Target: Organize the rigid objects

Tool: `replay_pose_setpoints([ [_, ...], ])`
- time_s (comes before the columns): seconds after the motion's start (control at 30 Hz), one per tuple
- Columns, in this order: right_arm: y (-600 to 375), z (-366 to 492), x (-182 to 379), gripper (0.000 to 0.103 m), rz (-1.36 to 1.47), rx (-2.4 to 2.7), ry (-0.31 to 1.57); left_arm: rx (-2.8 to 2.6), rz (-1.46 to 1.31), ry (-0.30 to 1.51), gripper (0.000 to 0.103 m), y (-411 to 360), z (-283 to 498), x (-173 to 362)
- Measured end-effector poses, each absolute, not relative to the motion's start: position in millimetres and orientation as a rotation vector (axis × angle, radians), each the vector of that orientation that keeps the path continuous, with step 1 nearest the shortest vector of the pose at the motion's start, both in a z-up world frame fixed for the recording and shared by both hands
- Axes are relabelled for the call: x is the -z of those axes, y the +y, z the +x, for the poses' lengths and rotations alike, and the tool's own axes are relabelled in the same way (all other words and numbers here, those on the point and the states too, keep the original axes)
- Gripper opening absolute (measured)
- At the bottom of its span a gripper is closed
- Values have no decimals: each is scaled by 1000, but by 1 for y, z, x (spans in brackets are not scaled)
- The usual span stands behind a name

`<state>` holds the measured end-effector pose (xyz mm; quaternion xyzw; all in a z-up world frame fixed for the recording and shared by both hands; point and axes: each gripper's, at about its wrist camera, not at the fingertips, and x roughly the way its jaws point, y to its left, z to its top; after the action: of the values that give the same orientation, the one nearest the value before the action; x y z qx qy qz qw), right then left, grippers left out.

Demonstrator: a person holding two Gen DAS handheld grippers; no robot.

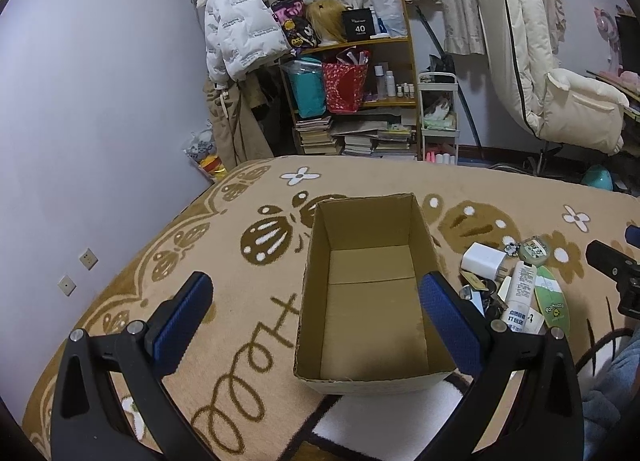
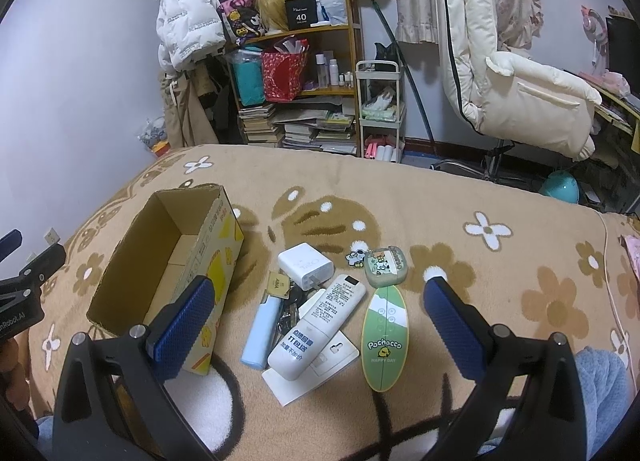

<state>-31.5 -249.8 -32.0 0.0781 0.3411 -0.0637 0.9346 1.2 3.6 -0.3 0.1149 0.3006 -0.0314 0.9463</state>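
An empty open cardboard box (image 1: 372, 301) (image 2: 160, 261) sits on the tan patterned blanket. Right of it lies a small pile: a white charger (image 2: 306, 264) (image 1: 482, 259), a white remote (image 2: 316, 331) (image 1: 520, 293), a light-blue lighter (image 2: 260, 331), keys with a brass tag (image 2: 279, 285), a green oval Pochacco board (image 2: 384, 337) (image 1: 550, 297), a grey-green cartoon case (image 2: 384, 266) (image 1: 534, 250) and a white card (image 2: 312, 371). My left gripper (image 1: 316, 301) is open, straddling the box's near end. My right gripper (image 2: 320, 301) is open above the pile, holding nothing.
The blanket (image 2: 440, 213) covers a bed that ends at the far edge. Beyond stand a cluttered wooden shelf (image 2: 296, 73), a small white cart (image 2: 380, 109) and a chair draped with a cream coat (image 2: 520, 93). A purple wall (image 1: 80, 101) runs along the left.
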Motion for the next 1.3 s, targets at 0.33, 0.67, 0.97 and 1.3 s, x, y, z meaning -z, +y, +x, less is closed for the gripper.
replay_pose_setpoints([
  [0.33,-248,-32,32,103,161,132,697,58,248,614,103,2,1,2],
  [0.67,-249,-31,32,103,159,131,698,63,254,615,103,0,1,4],
  [0.97,-249,-31,33,103,160,132,698,62,262,616,103,-1,1,6],
  [1.3,-249,-31,33,103,160,132,698,60,267,621,103,0,1,7],
])
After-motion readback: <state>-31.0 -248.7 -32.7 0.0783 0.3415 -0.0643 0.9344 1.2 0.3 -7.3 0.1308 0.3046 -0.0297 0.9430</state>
